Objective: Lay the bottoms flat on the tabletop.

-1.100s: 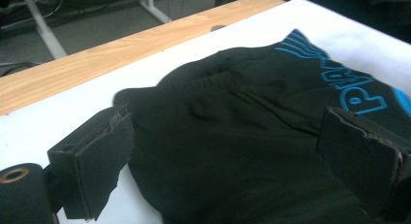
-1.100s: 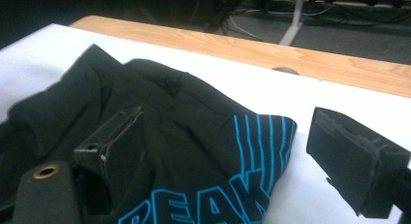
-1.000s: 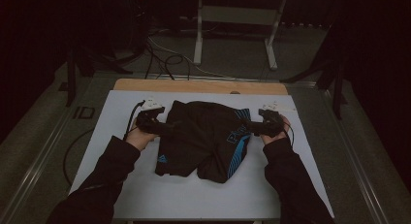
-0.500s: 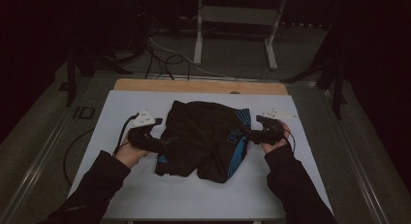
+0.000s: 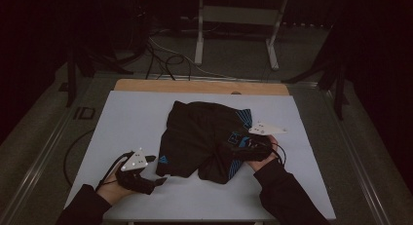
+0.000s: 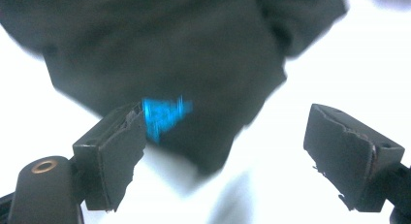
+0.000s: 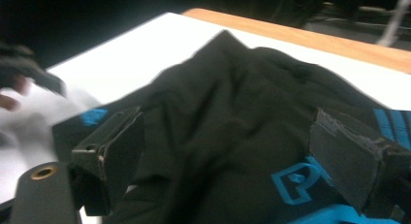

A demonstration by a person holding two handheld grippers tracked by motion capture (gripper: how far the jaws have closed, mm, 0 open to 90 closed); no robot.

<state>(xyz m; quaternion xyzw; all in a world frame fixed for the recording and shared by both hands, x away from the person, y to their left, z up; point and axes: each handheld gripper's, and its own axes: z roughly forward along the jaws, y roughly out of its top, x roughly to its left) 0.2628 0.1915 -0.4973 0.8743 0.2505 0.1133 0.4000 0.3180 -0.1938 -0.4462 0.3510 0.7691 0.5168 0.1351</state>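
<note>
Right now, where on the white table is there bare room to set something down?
Free: the white table left of the black shorts, and the strip between shorts and wooden edge. Crowded: near edge, where the left gripper and right gripper flank the shorts.

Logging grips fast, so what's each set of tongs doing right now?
Left tongs: open, just closing a little, nothing between them, near the black shorts.
Right tongs: open over the shorts, not gripping.

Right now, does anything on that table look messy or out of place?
Yes: the black shorts lie crumpled and skewed on the white table, one leg bunched by the right gripper. Nothing looks spilled or torn.
</note>
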